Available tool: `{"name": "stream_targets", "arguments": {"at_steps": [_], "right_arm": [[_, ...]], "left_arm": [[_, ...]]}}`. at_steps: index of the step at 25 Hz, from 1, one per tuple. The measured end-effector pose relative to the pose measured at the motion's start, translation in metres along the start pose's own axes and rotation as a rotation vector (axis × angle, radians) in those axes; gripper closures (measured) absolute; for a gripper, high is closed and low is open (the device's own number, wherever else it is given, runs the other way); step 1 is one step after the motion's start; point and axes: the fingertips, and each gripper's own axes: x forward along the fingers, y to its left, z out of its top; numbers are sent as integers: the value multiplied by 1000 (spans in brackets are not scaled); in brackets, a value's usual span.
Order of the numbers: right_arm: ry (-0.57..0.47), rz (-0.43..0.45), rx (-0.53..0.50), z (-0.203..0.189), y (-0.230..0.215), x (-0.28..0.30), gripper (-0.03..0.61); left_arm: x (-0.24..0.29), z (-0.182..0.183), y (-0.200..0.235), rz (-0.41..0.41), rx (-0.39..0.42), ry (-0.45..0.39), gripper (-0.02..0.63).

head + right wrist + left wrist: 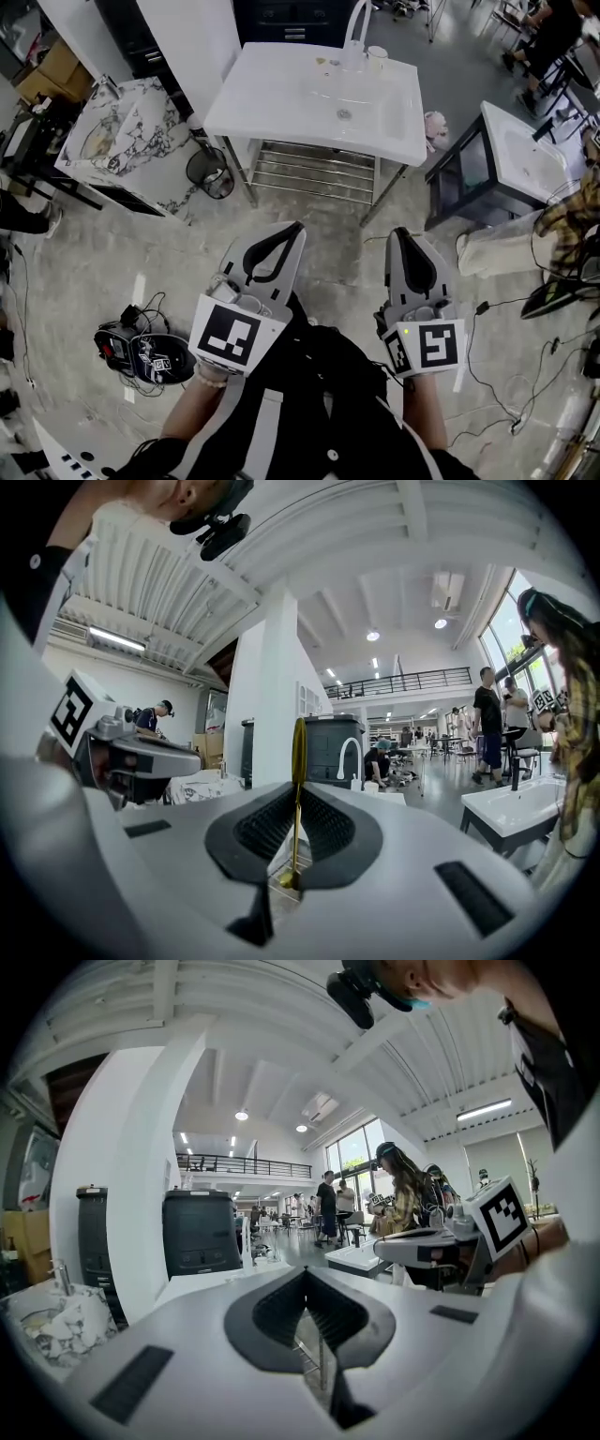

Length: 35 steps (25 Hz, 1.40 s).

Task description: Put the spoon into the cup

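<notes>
A thin gold spoon (297,752) stands upright and edge-on between the jaws of my right gripper (298,794), which is shut on it; its bowl sits low in the jaw gap. In the head view the right gripper (399,236) is held close to my body and the spoon does not show there. A white cup (377,58) stands by the faucet (354,28) at the back of the white sink counter (281,98), well ahead of both grippers. My left gripper (295,229) is shut with nothing in it, its tips (306,1275) meeting.
Under the white counter is a metal rack (309,171). A marble-topped basin (122,122) and a mesh bin (208,173) stand at the left, another white basin stand (525,155) at the right. Cables and a device (141,352) lie on the floor at my left.
</notes>
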Motion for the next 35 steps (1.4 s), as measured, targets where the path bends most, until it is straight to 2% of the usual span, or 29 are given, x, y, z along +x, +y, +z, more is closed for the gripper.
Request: {"name": "stream_targets", "arguments": {"at_steps": [7,15,24,35], "right_arm": [[34,-54,17,-13,-21,3,558],[29,-87,18,-8,-43,42,558],[29,-137,17,7,-78,111,558],[13,-182,-2,21,-110,202,558]], "left_arm": [[23,-1,-2,-52,4,7,617],[74,3,15,-119,10,-6,617],[146,20,62,-176,20,-22,617],[221,28,133,-202,10,-36,617]]}}
